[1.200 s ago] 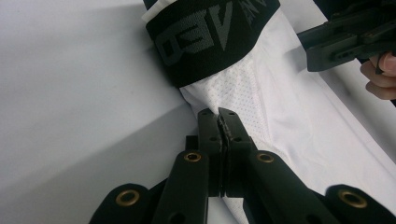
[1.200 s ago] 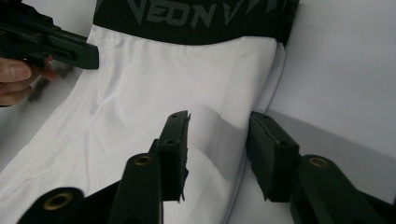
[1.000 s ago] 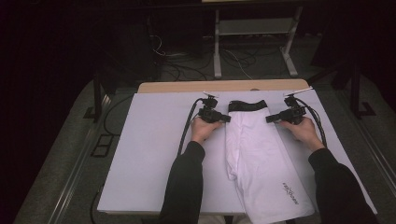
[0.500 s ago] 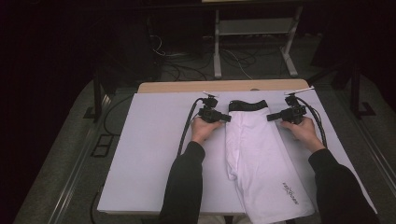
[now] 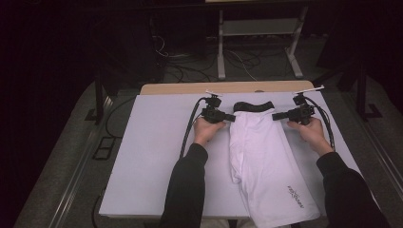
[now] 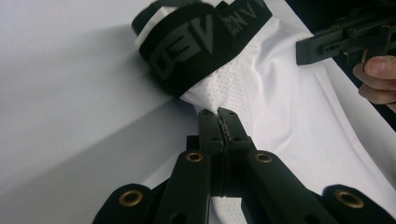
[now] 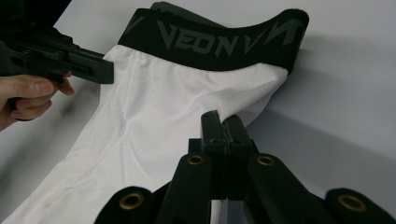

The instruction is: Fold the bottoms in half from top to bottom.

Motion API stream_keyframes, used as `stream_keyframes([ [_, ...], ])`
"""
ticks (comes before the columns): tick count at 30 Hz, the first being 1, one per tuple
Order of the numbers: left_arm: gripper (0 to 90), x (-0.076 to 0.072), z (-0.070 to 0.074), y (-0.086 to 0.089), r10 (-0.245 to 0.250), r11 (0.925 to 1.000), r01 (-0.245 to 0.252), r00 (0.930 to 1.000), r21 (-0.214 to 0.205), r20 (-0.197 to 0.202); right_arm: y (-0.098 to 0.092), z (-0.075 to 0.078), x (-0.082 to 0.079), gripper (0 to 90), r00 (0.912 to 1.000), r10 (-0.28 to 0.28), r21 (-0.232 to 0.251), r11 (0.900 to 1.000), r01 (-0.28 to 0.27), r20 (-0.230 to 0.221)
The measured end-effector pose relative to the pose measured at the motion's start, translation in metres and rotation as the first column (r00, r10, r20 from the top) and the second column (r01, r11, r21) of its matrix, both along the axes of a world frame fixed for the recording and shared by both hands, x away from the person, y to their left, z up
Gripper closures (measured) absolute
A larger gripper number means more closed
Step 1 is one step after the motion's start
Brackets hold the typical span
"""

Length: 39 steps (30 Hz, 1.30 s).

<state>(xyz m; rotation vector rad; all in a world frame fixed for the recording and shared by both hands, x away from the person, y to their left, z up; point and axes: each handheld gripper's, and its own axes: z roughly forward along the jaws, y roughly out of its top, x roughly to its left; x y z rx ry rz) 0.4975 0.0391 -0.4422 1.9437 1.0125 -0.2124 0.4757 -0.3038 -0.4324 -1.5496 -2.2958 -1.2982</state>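
High view: white shorts (image 5: 266, 161) flat mid-table (image 5: 157, 156), dim room behind. Left gripper view: left gripper (image 6: 223, 122) clamped on fabric edge under black waistband (image 6: 196, 42). Right gripper view: right gripper (image 7: 222, 123) likewise pinching. Risk: thin fabric slipping out if pulled unevenly

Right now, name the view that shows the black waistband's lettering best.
The right gripper view: the black waistband runs nearly full width there, grey letters upright and sharp, above the right claw. The left gripper view shows it bunched and tilted, lettering upside down. The high view shows a small dark band, no letters readable.
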Motion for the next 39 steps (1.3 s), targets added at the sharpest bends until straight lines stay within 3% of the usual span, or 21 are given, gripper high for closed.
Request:
stream_keyframes([
  [13,88.5,-0.011,0.018,0.004,0.001,0.9999,-0.001,0.9998,-0.011,0.022,0.001,0.017,-0.009,88.2,0.9988,0.002,-0.004,1.0,-0.002,0.05],
  [26,88.5,-0.024,0.037,0.003,0.001,0.9998,0.0,0.9989,-0.021,0.046,-0.004,0.02,-0.019,88.2,0.9966,0.001,0.007,1.0,-0.002,0.083],
  [39,88.5,-0.038,0.053,-0.002,-0.012,0.9996,0.014,0.9976,-0.025,0.068,-0.01,0.033,-0.031,88.2,0.9932,0.004,0.015,0.9999,-0.006,0.116],
])
